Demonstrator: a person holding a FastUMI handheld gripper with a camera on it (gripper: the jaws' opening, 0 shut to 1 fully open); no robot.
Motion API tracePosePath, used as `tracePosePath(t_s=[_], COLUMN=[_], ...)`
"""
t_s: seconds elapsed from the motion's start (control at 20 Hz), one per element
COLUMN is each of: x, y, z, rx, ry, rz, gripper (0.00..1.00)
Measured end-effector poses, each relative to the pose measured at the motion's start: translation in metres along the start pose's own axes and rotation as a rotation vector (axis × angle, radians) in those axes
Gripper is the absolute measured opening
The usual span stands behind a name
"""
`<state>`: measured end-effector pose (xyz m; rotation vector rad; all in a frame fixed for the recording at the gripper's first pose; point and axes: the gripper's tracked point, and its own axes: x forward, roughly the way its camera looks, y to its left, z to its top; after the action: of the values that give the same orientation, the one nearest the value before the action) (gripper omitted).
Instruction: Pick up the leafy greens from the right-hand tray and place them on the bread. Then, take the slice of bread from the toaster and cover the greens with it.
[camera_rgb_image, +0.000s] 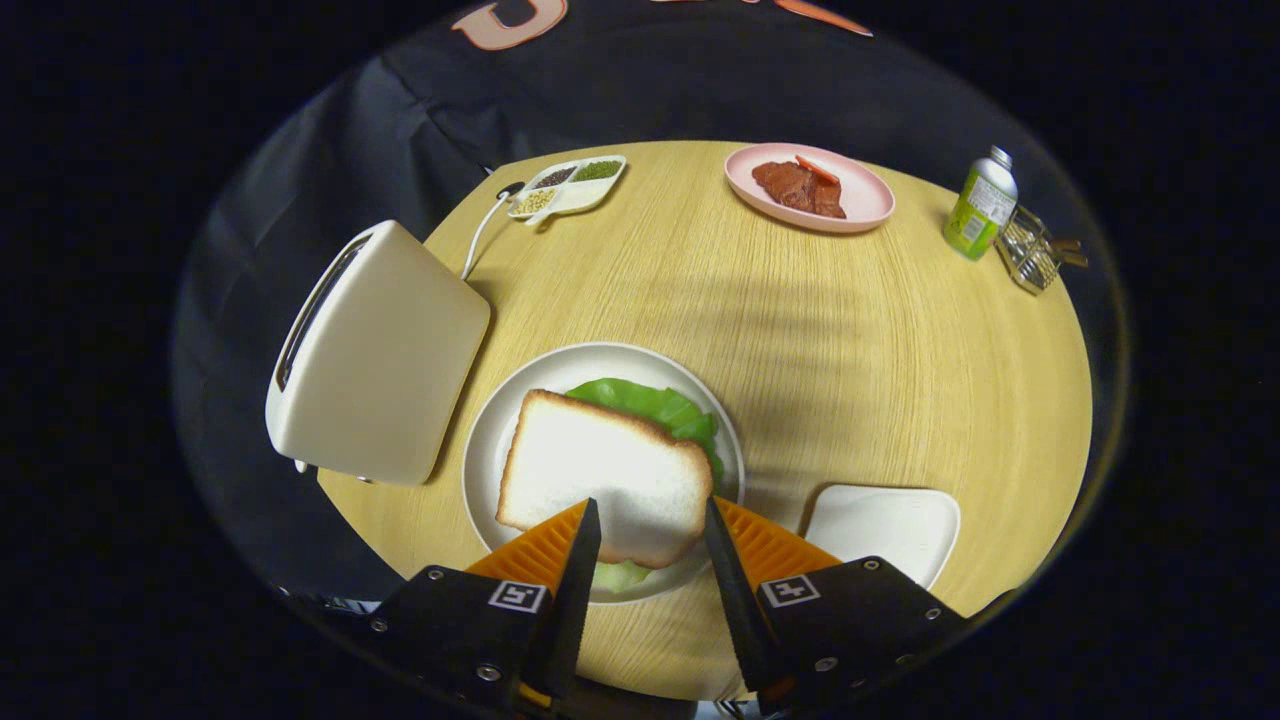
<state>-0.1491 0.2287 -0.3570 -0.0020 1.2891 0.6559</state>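
Counter (850, 350): round, pale wood grain, bearing all items.
Toaster (385, 355): cream, left of the round plate, cord trailing behind.
Round plate (490, 440): white, just ahead of the gripper.
Slice of bread (600, 470): lies on top of the leafy greens (665, 408), which show past its far edge and near edge.
Gripper (652, 525): fingers spread, holding nothing, tips over the bread's near edge.
Right-hand tray (885, 525): white, beside the right finger.
Pink plate (860, 195): meat on it.
Divided dish (570, 185): seeds.
Bottle (980, 205): green label.
Wire basket (1035, 255): beside the bottle.
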Motion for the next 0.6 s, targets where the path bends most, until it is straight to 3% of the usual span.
tracePosePath(t_s=[0.25,0.6], x=[-0.049,-0.160], y=[-0.008,-0.010], z=[0.045,0.142], rx=[-0.077,-0.076], ry=[-0.176,-0.572], rz=[-0.051,-0.084], gripper=[0.67,0.67])
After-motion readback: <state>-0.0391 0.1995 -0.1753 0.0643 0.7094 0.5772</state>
